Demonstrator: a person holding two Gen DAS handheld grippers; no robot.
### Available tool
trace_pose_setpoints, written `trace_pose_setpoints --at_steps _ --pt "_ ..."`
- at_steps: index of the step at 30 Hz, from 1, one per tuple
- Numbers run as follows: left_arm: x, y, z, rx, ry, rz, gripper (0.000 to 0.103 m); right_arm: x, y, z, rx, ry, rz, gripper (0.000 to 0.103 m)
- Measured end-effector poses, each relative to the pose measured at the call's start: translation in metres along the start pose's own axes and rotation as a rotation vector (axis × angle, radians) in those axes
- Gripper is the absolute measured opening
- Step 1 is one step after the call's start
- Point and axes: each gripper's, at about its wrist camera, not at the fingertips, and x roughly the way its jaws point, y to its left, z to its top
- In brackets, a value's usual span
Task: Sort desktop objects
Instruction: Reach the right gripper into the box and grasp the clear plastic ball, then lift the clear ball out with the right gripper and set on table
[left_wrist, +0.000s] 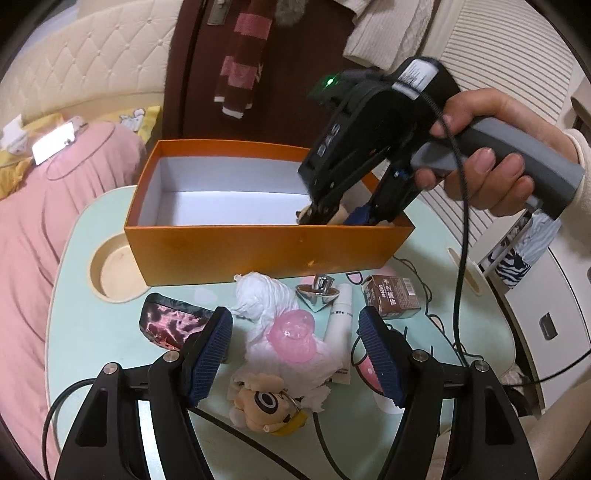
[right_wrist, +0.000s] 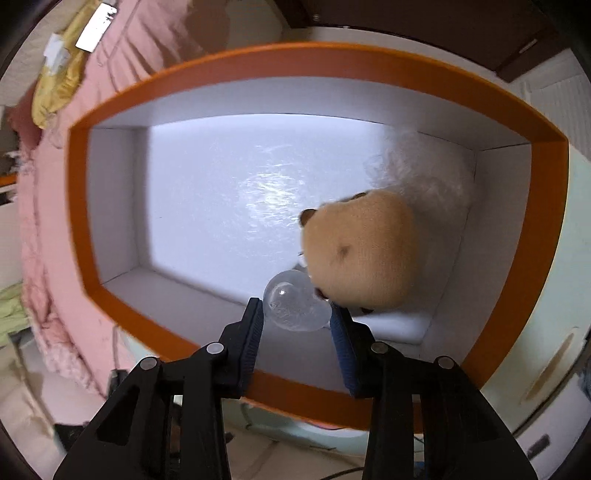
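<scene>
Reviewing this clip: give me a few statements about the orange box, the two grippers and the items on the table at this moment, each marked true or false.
1. The right gripper reaches down into the orange box. True.
2. A clear heart-shaped piece sits between the right gripper's fingers. True.
3. The left gripper is shut on the pink cap. False: its jaws stand open above the table, gripping nothing.
4. The orange box is full of items. False: only a tan plush toy with white fluff lies in one corner.
5. A small brown carton stands on the table in front of the box. True.
</scene>
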Motion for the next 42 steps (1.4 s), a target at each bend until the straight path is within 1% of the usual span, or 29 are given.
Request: trace_pose_setpoints --at_steps 2,5,8,11,13,16,18,19,20,21,23,25,27,32,36,39,42 --pt "0.0 0.0 0.0 -0.001 0.002 0.006 0.07 -0.004 -0.001 -0.002 -0.007 -0.011 0.041 0.039" --pt "0.0 -0.001 0.0 -0.004 0.004 0.015 0.07 -0.015 0.001 -0.009 -0.035 -0.05 0.114 0.039" --pt "-0.002 0.001 0.0 -0.017 0.003 0.021 0.07 -0.044 0.005 -0.021 -0.08 -0.127 0.172 0.039" --pt "-0.004 0.005 0.0 -0.04 -0.001 0.026 0.07 -0.071 0.013 -0.047 -0.143 -0.206 0.221 0.039" --pt "-0.006 0.009 0.001 -0.061 -0.006 0.021 0.07 -0.077 0.025 -0.073 -0.193 -0.252 0.243 0.039" --pt "-0.009 0.013 0.002 -0.085 -0.014 0.009 0.071 -0.072 0.022 -0.104 -0.231 -0.291 0.259 0.039" --pt "-0.011 0.016 0.003 -0.107 -0.022 0.014 0.078 -0.067 0.016 -0.124 -0.248 -0.316 0.265 0.039" --pt "-0.012 0.018 0.004 -0.121 -0.028 0.019 0.082 -0.06 0.011 -0.132 -0.248 -0.326 0.254 0.039" --pt "-0.012 0.02 0.005 -0.132 -0.033 0.019 0.083 -0.053 0.003 -0.14 -0.248 -0.333 0.235 0.039" --pt "-0.013 0.022 0.005 -0.143 -0.038 0.018 0.083 -0.045 -0.003 -0.147 -0.247 -0.34 0.216 0.039" --pt "-0.015 0.025 0.007 -0.163 -0.044 0.018 0.083 -0.033 -0.004 -0.157 -0.254 -0.345 0.171 0.039" --pt "-0.015 0.026 0.009 -0.166 -0.041 0.031 0.083 -0.018 -0.006 -0.163 -0.272 -0.344 0.117 0.039" --pt "-0.016 0.027 0.011 -0.17 -0.042 0.044 0.083 -0.009 -0.007 -0.169 -0.296 -0.362 0.065 0.039" --pt "-0.02 0.027 0.014 -0.169 -0.042 0.062 0.083 0.001 -0.001 -0.171 -0.326 -0.422 0.013 0.039" --pt "-0.022 0.026 0.015 -0.161 -0.038 0.08 0.083 -0.004 0.002 -0.177 -0.365 -0.463 -0.04 0.04" --pt "-0.022 0.024 0.02 -0.149 -0.032 0.087 0.083 -0.01 0.0 -0.179 -0.368 -0.488 -0.029 0.04" --pt "-0.022 0.019 0.027 -0.122 -0.027 0.093 0.083 -0.02 -0.014 -0.185 -0.361 -0.514 0.015 0.04"
